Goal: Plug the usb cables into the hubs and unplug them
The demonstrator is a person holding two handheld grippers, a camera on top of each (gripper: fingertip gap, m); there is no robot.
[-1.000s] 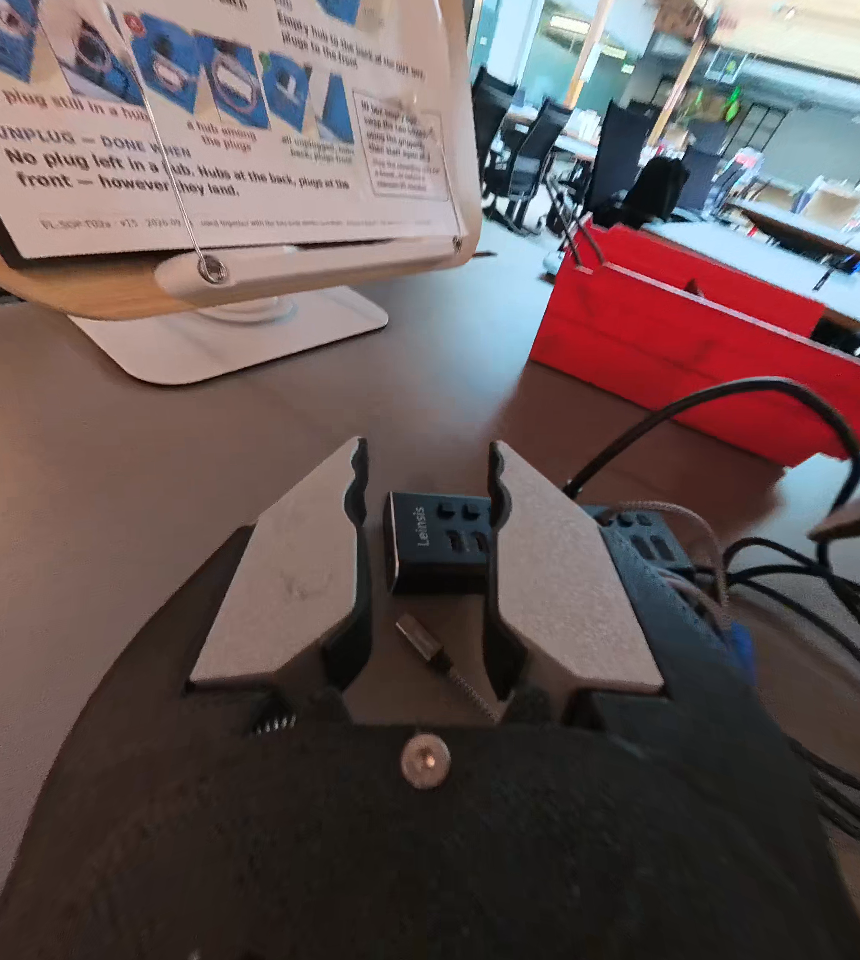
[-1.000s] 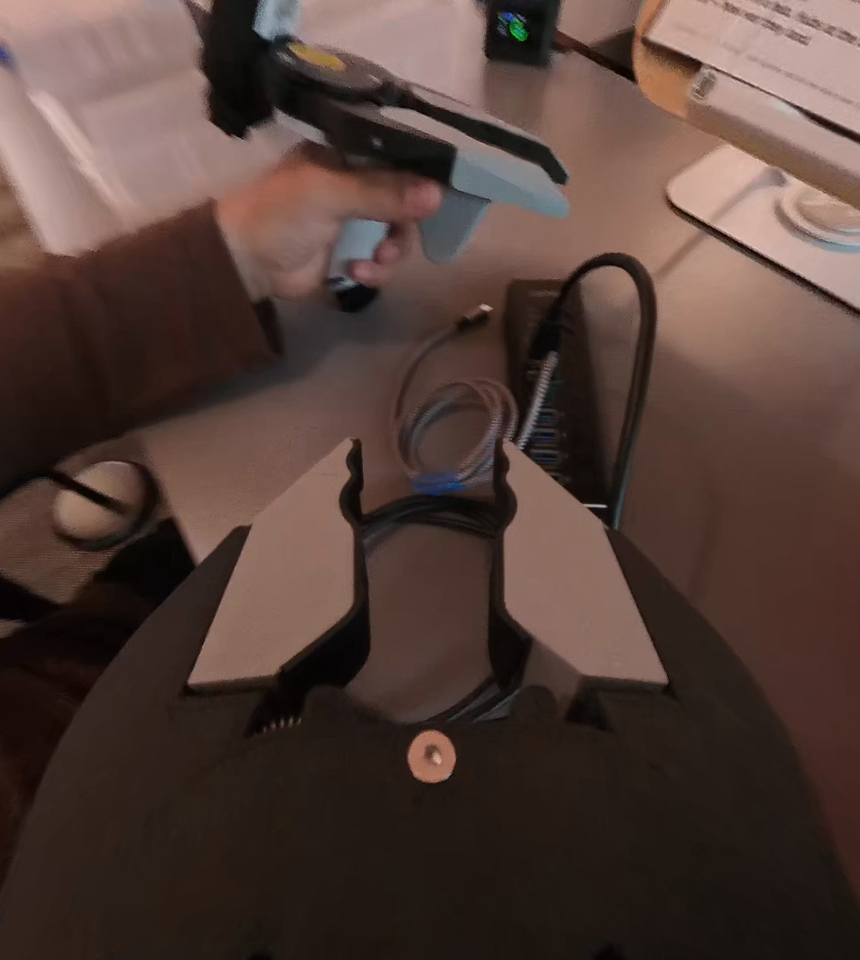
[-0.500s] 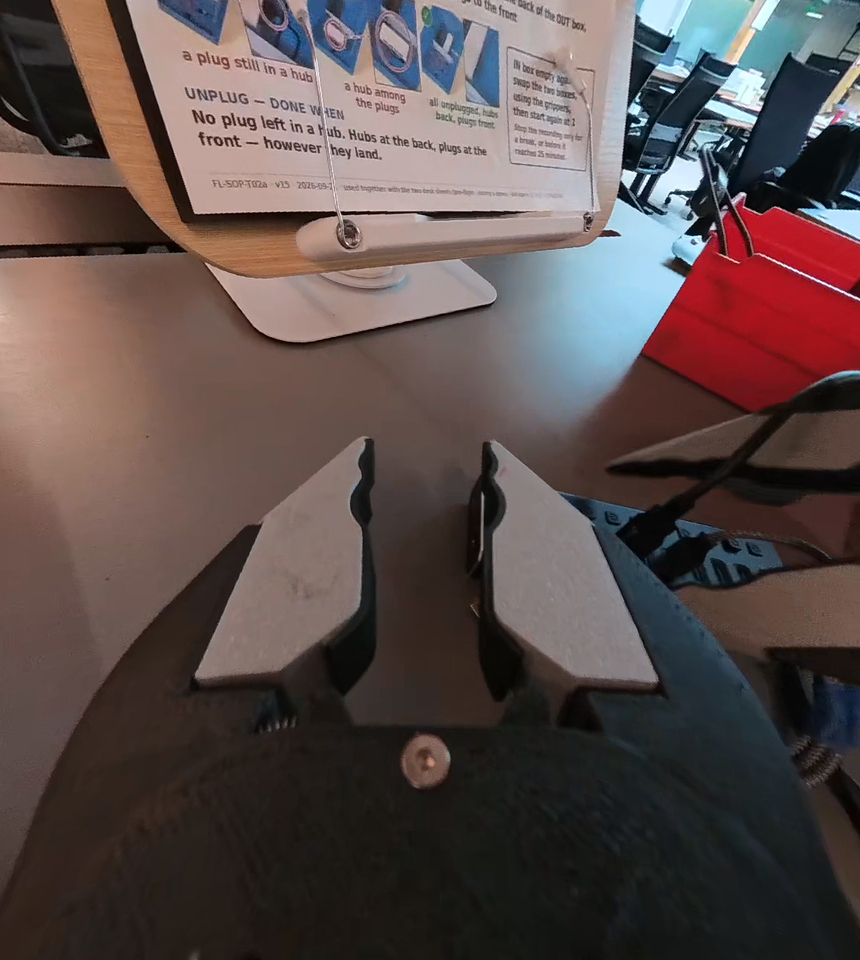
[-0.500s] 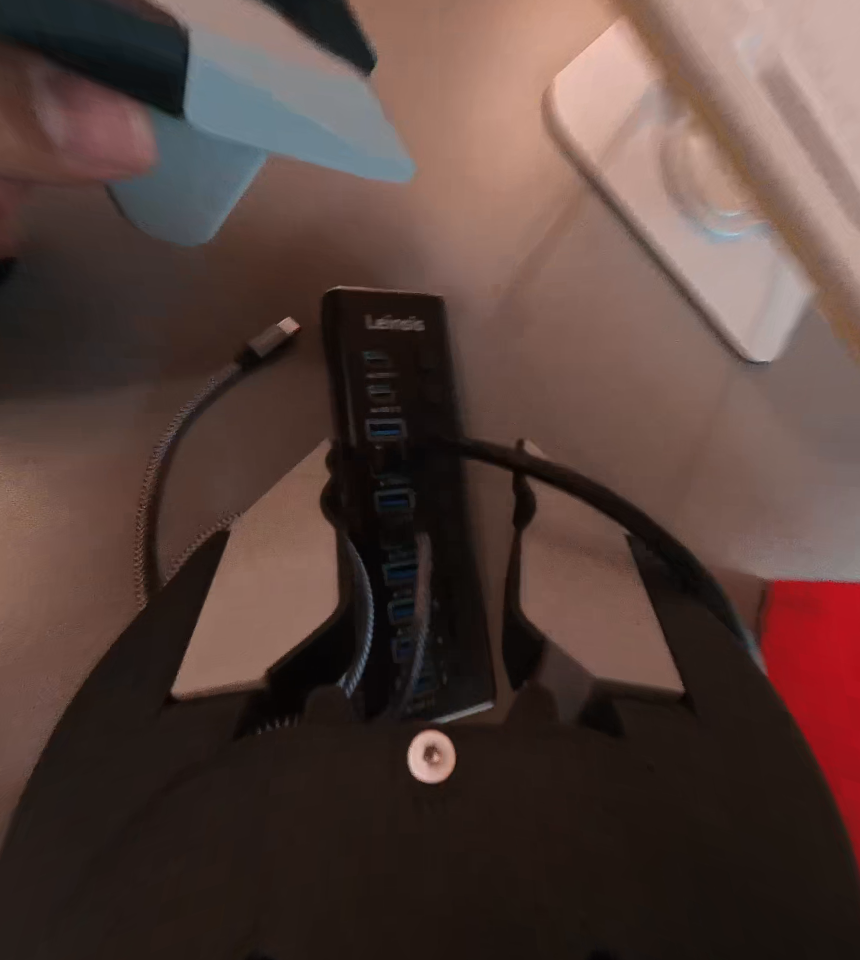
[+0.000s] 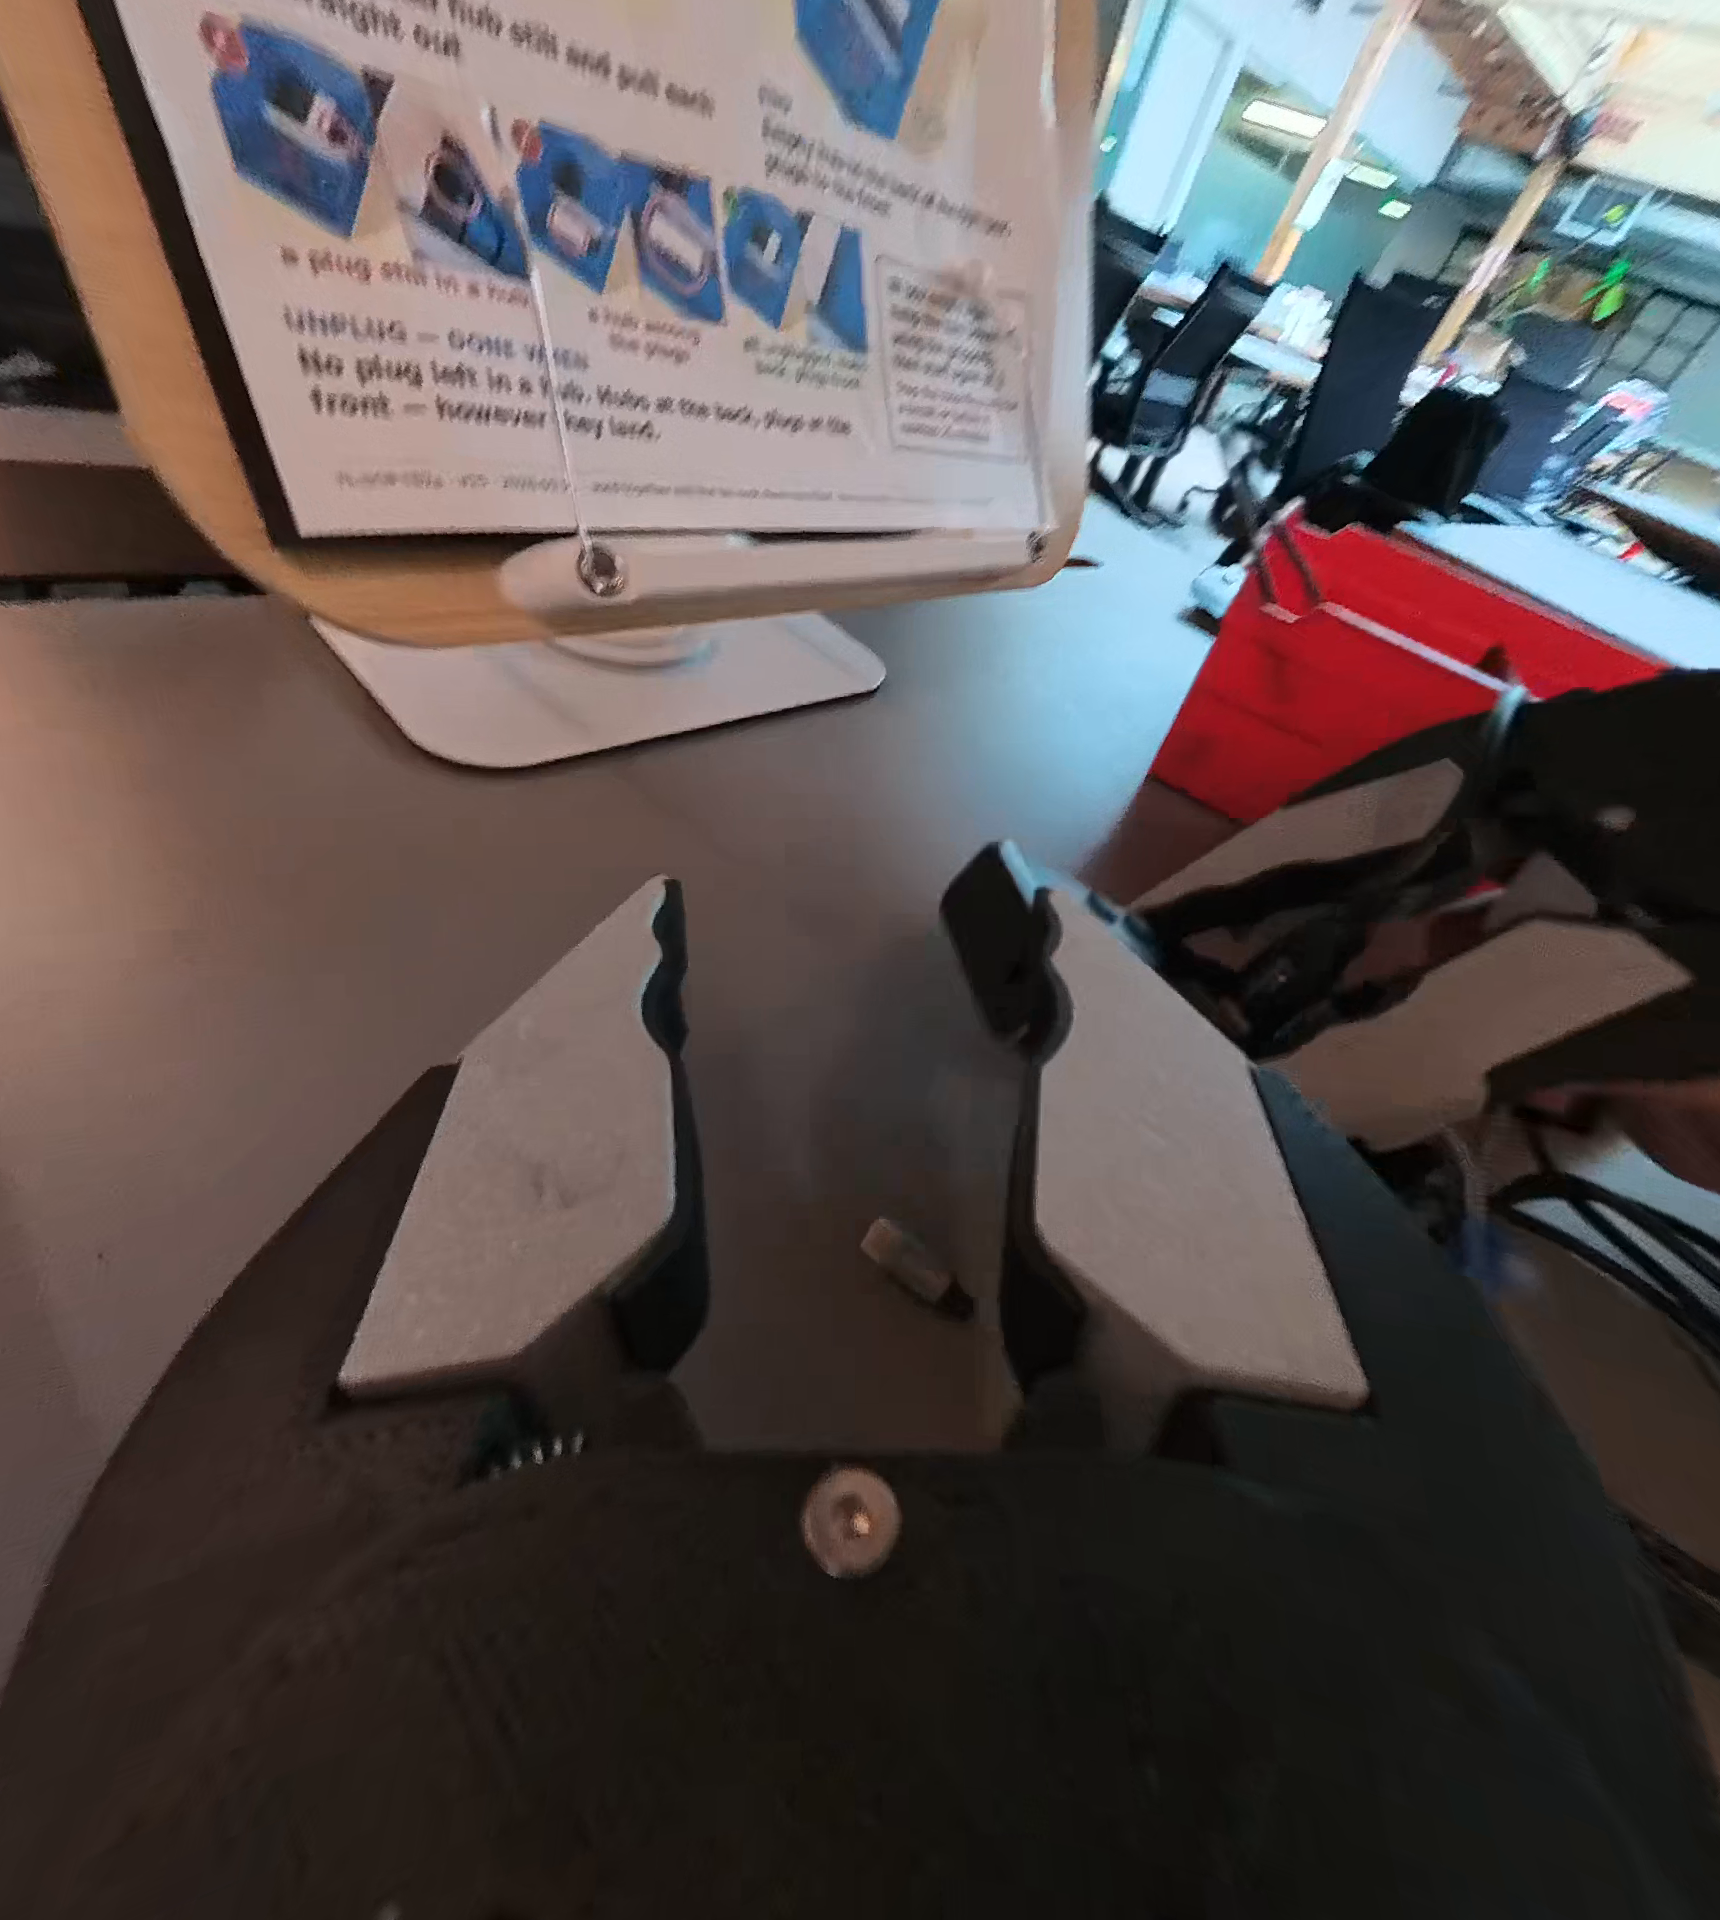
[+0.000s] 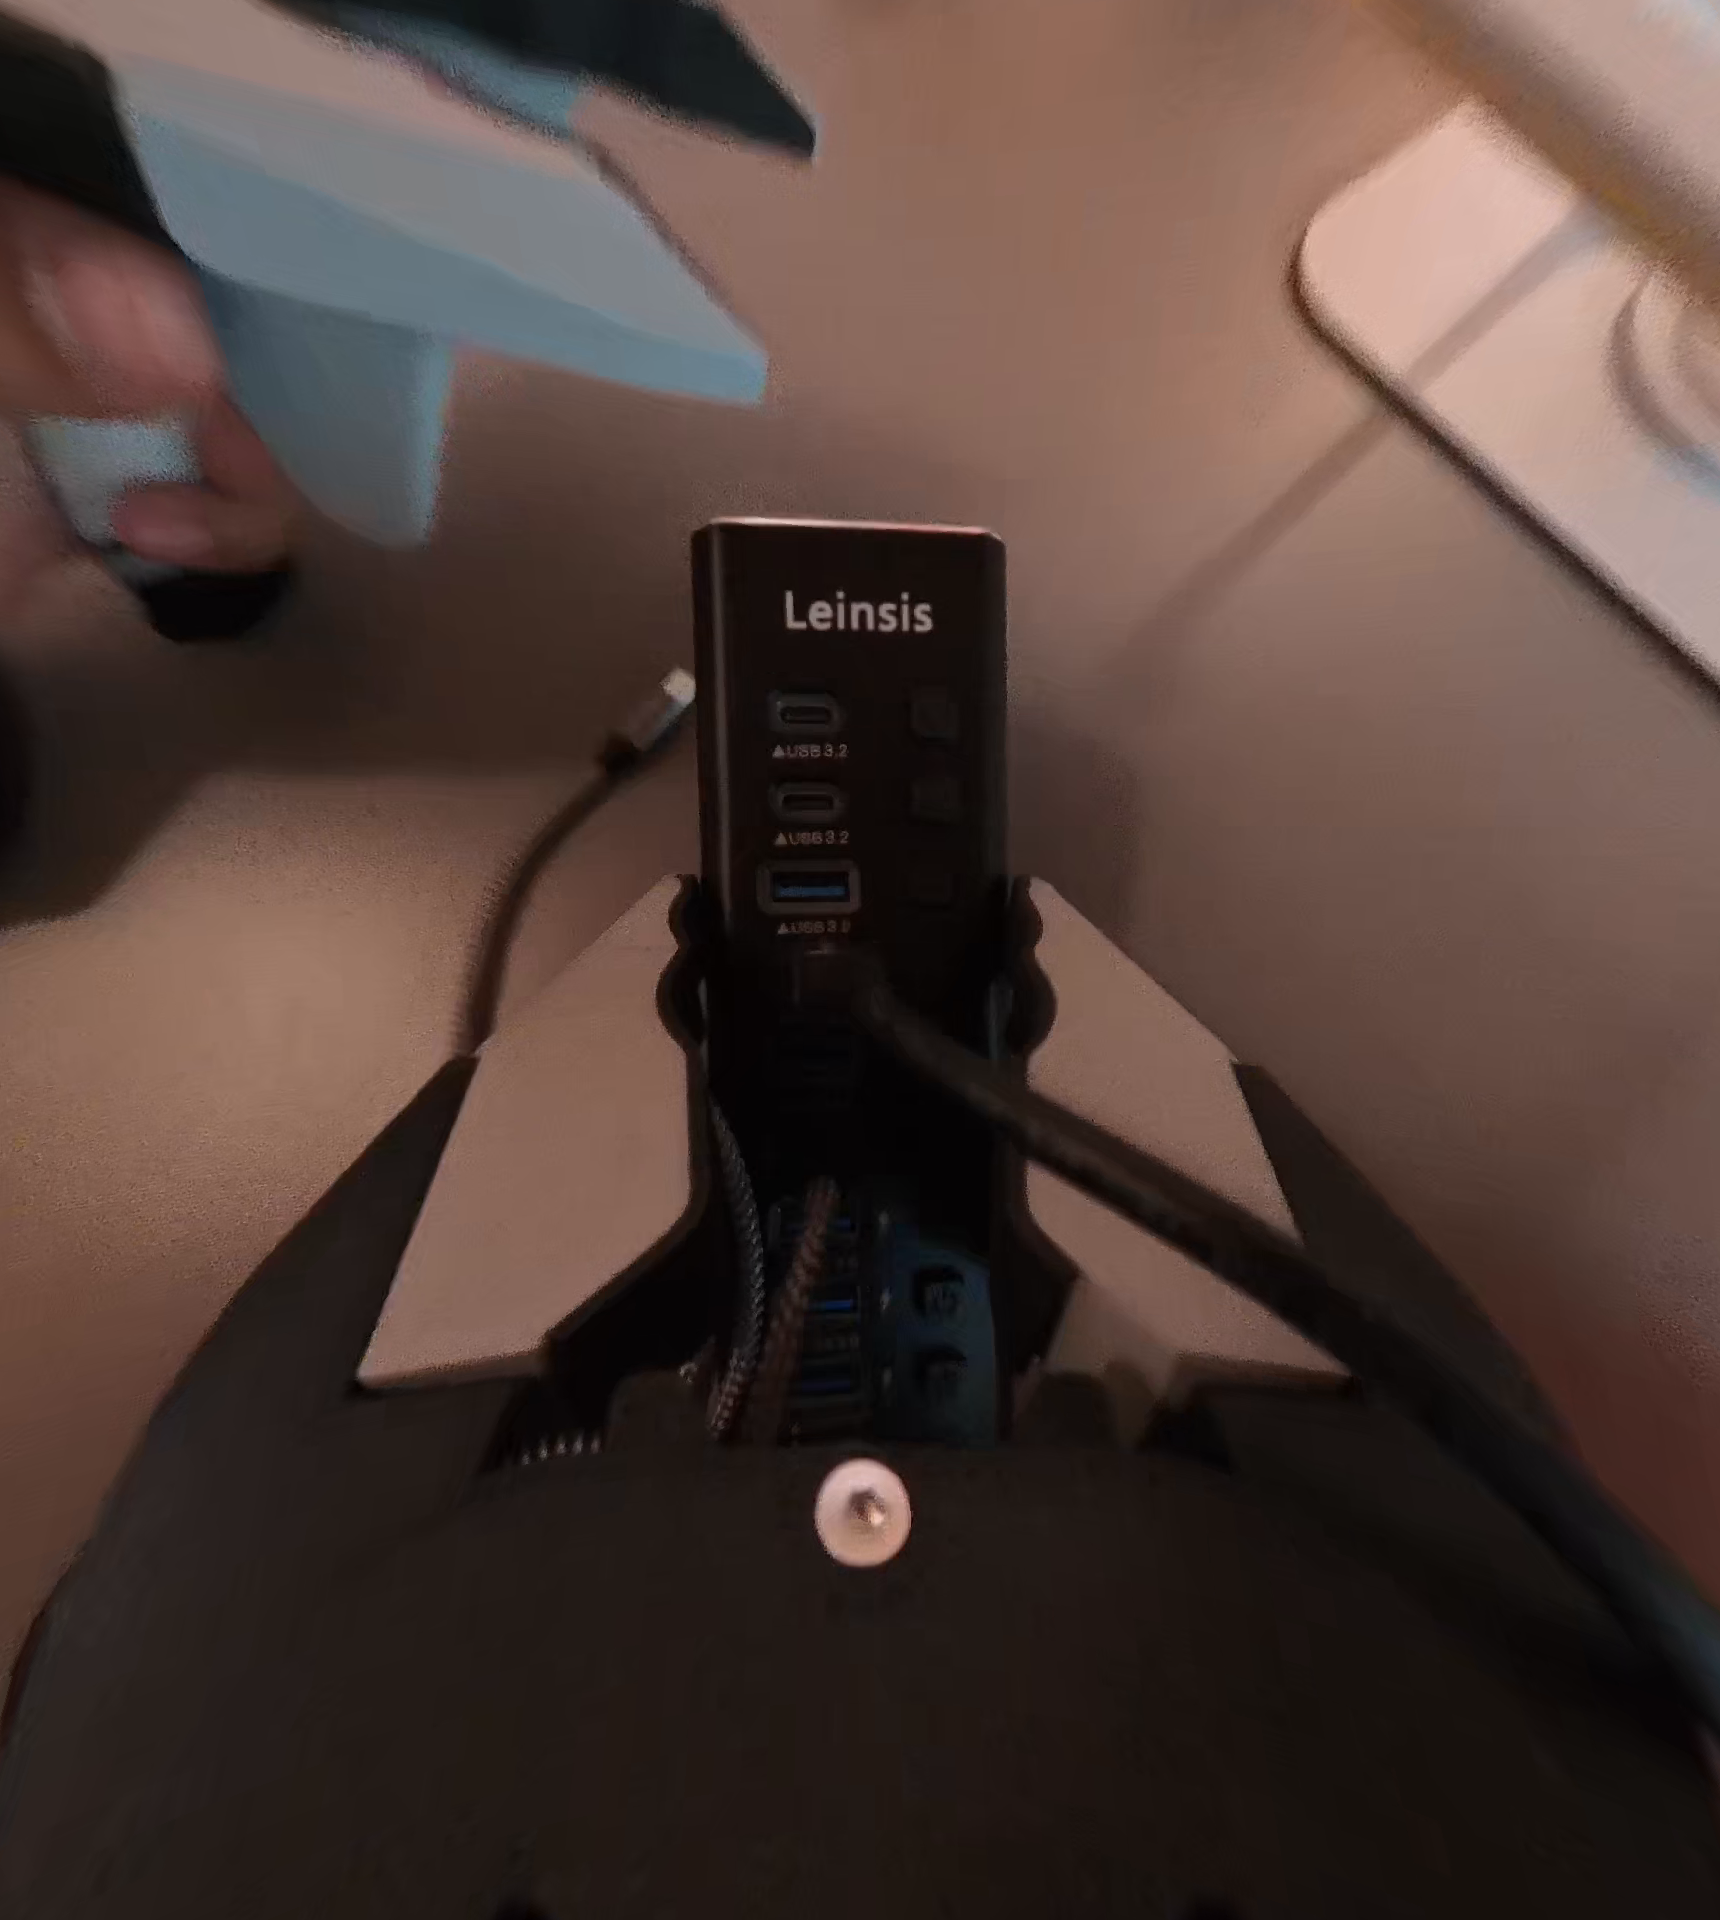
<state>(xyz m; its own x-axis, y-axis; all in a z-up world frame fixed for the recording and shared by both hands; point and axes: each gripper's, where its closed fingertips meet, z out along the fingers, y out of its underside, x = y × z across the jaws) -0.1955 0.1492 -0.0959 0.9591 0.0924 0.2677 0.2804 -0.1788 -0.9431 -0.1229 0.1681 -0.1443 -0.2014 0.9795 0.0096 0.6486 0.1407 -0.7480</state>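
Note:
A black USB hub [image 6: 848, 665] sits between the fingers of my right gripper [image 6: 851, 914], which is shut on its sides. A thick black cable [image 6: 1095, 1143] and braided cables [image 6: 742, 1278] are plugged into it. A loose braided cable's plug [image 6: 656, 717] lies on the table left of the hub. My left gripper [image 5: 845, 935] is open and empty, low over the table, with that plug [image 5: 903, 1262] lying between its fingers. The hub's end [image 5: 991, 935] shows tilted just past its right fingertip, held by the right gripper [image 5: 1438, 956].
A wooden stand with an instruction sheet stands on a white base [image 5: 607, 686] at the back; the base also shows in the right wrist view [image 6: 1562, 416]. A red box [image 5: 1355, 686] is at the back right. Black cables [image 5: 1666, 1299] lie at the right. The tips of one gripper are about 10 centimeters away from the tips of the other.
My right gripper moved over the hub and shut on its sides. My left gripper opened wider and shifted, so the loose plug now lies between its fingers.

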